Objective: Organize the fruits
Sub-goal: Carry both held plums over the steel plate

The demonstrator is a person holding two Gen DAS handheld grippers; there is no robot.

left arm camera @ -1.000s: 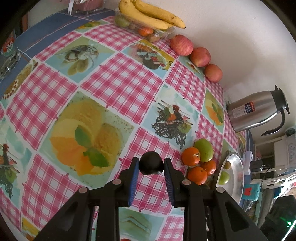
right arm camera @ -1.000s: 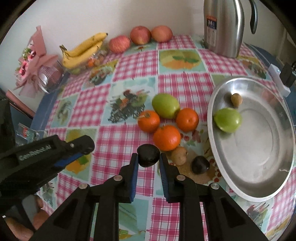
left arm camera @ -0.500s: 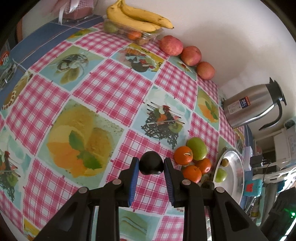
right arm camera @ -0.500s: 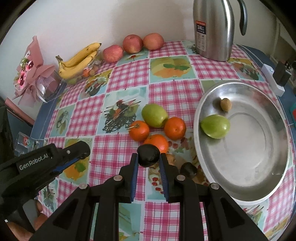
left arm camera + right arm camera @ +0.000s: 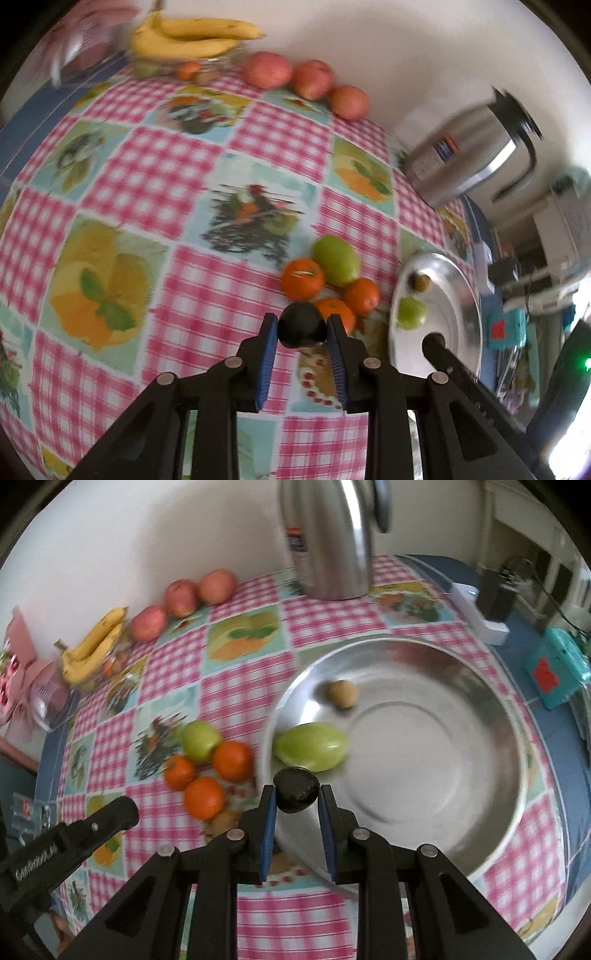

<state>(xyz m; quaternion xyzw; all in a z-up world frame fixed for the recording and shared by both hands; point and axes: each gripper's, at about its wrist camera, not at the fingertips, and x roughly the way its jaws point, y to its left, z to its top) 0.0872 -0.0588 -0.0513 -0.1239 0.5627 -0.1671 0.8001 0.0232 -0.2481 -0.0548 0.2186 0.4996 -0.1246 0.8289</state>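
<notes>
Both views were smeared by motion blur, so print on the steel jug [image 5: 328, 535] could not be read. The left claw [image 5: 302, 328] pinched a dark round fruit [image 5: 301, 325], which hid part of an orange [image 5: 338, 314] behind it. The right claw [image 5: 295, 797] pinched a second dark fruit [image 5: 296, 789] over the near rim of the metal bowl [image 5: 509, 738], covering the green fruit's [image 5: 312, 746] lower edge. The fruit under the right claw's fingers on the bench [image 5: 177, 664] was mostly hidden.
</notes>
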